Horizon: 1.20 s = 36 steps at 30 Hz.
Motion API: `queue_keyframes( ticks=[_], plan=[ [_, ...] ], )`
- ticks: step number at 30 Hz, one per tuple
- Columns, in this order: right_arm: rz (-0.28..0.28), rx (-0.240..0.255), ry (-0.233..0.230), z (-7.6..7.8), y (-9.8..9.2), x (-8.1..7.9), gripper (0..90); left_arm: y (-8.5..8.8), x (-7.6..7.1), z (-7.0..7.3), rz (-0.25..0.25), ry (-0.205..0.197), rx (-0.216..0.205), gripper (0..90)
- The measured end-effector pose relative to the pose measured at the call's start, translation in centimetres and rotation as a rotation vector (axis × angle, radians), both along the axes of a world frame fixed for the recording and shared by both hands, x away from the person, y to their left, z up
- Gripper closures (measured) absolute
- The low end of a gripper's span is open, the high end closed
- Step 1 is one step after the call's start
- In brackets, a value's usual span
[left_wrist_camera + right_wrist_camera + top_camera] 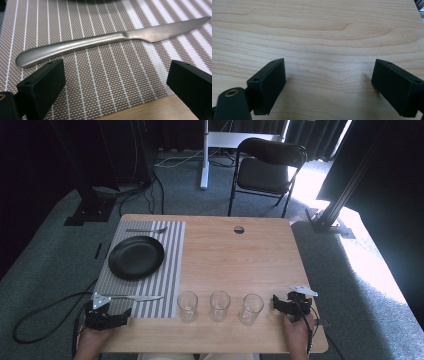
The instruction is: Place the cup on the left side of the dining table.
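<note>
the table knife (pixel 110 41) lies flat on the striped placemat (pixel 105 80) near its front edge, handle toward the left gripper (pixel 107 316), blade pointing toward the three empty glasses (pixel 218 306). the left gripper's jaws stand spread apart with nothing between them; the knife lies just beyond their tips, untouched. the right gripper (pixel 286 305) rests over bare table (pixel 317 30) on the far side of the glasses, its jaws likewise released and empty.

the main risk is the pickup itself. the knife is thin, smooth metal lying flush on woven fabric, so jaws closing from above could skate over the handle, or pinch the mat along with it and drag the whole setting. that would shift the black plate (pixel 136 257) and the fork (pixel 146 230) beyond it. gripping at the rounded handle end could let the blade droop or swing. a sideways sweep with the blade toward the nearest glass (pixel 187 306) might tip it, since the glasses stand just beside the mat's corner.
</note>
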State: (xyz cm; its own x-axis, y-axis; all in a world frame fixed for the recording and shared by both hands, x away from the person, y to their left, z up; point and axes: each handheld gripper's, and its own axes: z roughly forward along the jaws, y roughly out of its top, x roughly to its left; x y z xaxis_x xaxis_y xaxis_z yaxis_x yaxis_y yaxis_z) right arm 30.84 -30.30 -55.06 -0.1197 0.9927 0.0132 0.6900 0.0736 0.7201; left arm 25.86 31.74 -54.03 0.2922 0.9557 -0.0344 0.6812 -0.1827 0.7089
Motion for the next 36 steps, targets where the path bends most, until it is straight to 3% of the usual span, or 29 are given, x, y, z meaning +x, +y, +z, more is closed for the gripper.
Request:
queue_keyframes(
  ticks=[3, 20, 36],
  plan=[
    [0.000, 0.000, 0.000, 0.0, 0.0, 0.0, 11.5, -0.2, -0.2, 0.2, -0.037, -0.006, -0.022, 2.6],
    [-0.001, 0.001, 0.001, 0.0, 0.0, 0.0, 11.5, -1.8, -0.3, 1.2, -0.131, -0.017, 0.003, 2.7],
    [-0.001, 0.002, 0.001, 0.0, 0.0, 0.0, 11.5, -3.6, -0.7, 4.0, -0.232, -0.089, -0.024, 3.7]
  ],
)
